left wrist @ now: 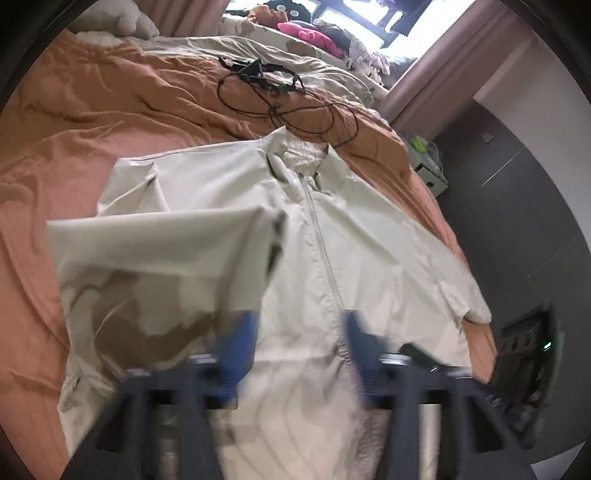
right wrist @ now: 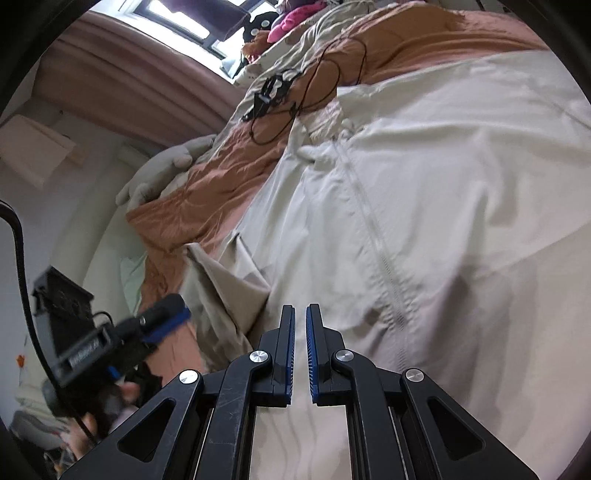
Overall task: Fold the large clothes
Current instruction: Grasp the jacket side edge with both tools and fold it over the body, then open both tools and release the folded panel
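Note:
A large cream zip-up jacket (left wrist: 354,236) lies front-up on the orange bed cover (left wrist: 92,122), collar toward the far side. Its left sleeve (left wrist: 162,251) is folded across the chest and looks lifted and blurred. My left gripper (left wrist: 301,336) is open above the jacket's lower front, fingers blurred. In the right wrist view the jacket (right wrist: 424,206) fills the middle. My right gripper (right wrist: 300,325) is nearly shut with a thin gap, empty, just above the jacket's hem. The left gripper (right wrist: 162,317) shows blurred at the left, beside the folded sleeve (right wrist: 229,288).
Black cables and a black device (left wrist: 266,77) lie on the bed beyond the collar. Pillows and pink clothes (left wrist: 310,35) sit by the window. A dark floor (left wrist: 517,221) and a box (left wrist: 428,162) lie right of the bed. A grey plush toy (right wrist: 162,170) sits at the bed edge.

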A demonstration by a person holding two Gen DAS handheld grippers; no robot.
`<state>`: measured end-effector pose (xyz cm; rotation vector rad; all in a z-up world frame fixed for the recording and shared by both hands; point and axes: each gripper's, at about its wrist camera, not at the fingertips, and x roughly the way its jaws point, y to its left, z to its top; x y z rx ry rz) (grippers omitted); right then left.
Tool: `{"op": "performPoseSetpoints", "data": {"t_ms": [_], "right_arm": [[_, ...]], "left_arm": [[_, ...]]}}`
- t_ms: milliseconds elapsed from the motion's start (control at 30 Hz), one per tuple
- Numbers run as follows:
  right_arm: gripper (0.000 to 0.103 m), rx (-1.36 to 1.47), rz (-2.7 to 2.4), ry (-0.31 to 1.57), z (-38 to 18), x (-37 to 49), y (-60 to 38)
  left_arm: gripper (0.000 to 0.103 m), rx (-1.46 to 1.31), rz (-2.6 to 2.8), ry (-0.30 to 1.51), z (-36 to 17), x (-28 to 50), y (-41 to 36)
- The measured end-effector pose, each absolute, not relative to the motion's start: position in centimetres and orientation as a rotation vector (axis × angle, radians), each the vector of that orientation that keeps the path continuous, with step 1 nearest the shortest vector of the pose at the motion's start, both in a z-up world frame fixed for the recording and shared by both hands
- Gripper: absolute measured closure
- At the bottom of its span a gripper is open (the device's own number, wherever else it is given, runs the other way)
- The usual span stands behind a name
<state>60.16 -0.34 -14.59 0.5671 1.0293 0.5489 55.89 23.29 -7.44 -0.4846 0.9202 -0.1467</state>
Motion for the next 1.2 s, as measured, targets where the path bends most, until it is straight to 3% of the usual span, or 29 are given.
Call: {"op": "performPoseSetpoints", "data": {"t_ms": [67, 367, 600, 667, 700, 733, 900, 1033, 1200], "right_arm": [[0.096, 0.564, 0.545, 1.021, -14.4, 60.2, -0.4], [0.096, 0.448, 0.656, 0.999, -13.6, 58.4, 4.4], [0.094, 0.3, 0.793, 0.998, -13.3, 56.0, 10.6], [0.072, 0.253, 0.818, 0.998, -13.3, 55.4, 12.3], [0.055, 0.237, 0.823, 0.993, -13.4, 55.1, 12.8], [0.047, 0.212, 0.828, 0.978, -13.3, 54.7, 13.5], [0.045, 0.082, 0.87, 0.966, -14.0, 53.6, 17.8], [0.032, -0.012, 0.892, 0.989, -15.7, 53.1, 21.2], [0.025, -0.104, 0.874, 1.052, -18.5, 53.3, 24.4]], "left_arm": [[0.029, -0.478, -0.156, 0.903, -7.1, 55.3, 23.4], [0.029, -0.42, 0.021, 0.82, -4.3, 50.0, 28.4], [0.033, -0.436, 0.163, 0.821, -5.6, 45.5, 34.1], [0.038, -0.452, 0.187, 0.824, -6.2, 44.4, 35.6], [0.04, -0.459, 0.199, 0.826, -6.5, 44.0, 36.2], [0.043, -0.464, 0.211, 0.828, -6.8, 43.4, 36.7], [0.049, -0.497, 0.257, 0.84, -8.8, 40.8, 39.5], [0.052, -0.531, 0.289, 0.857, -10.3, 38.9, 41.5], [0.053, -0.562, 0.327, 0.87, -11.8, 37.2, 43.1]]}}
